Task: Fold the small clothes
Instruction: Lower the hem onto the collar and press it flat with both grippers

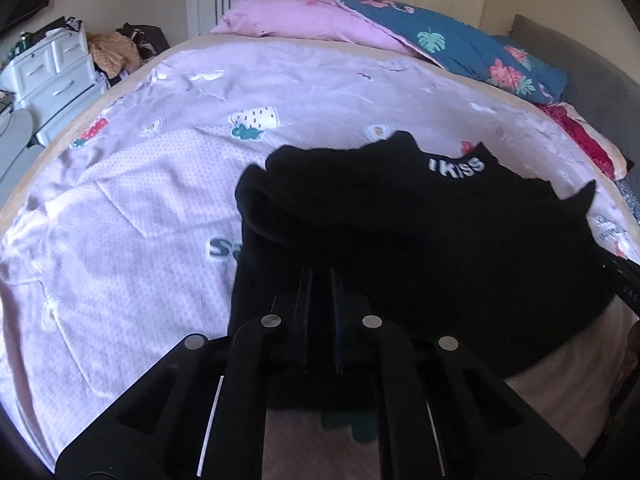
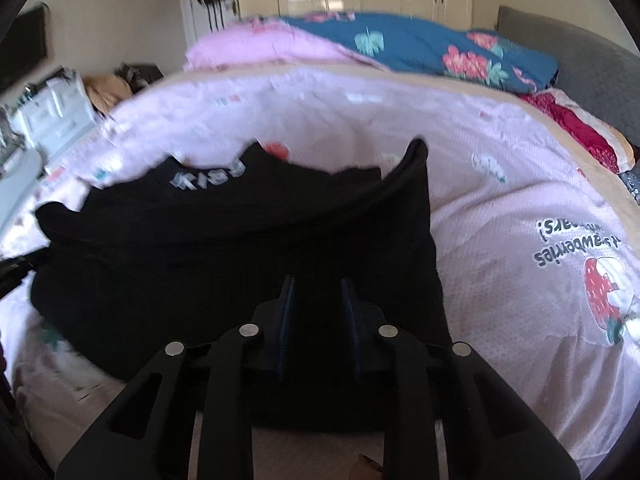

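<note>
A small black garment with white lettering lies on the pink bed sheet. It also shows in the right wrist view. My left gripper sits over the garment's near left part; its fingers stand close together with black cloth between them. My right gripper sits over the garment's near right part; its blue pads stand apart with a gap, and the cloth lies under them. The right gripper's edge shows at the right of the left wrist view.
A rolled pink and blue floral quilt lies at the far side of the bed. A grey headboard and red pillow are at the right. White drawers and piled clothes stand left of the bed. Wardrobes line the back wall.
</note>
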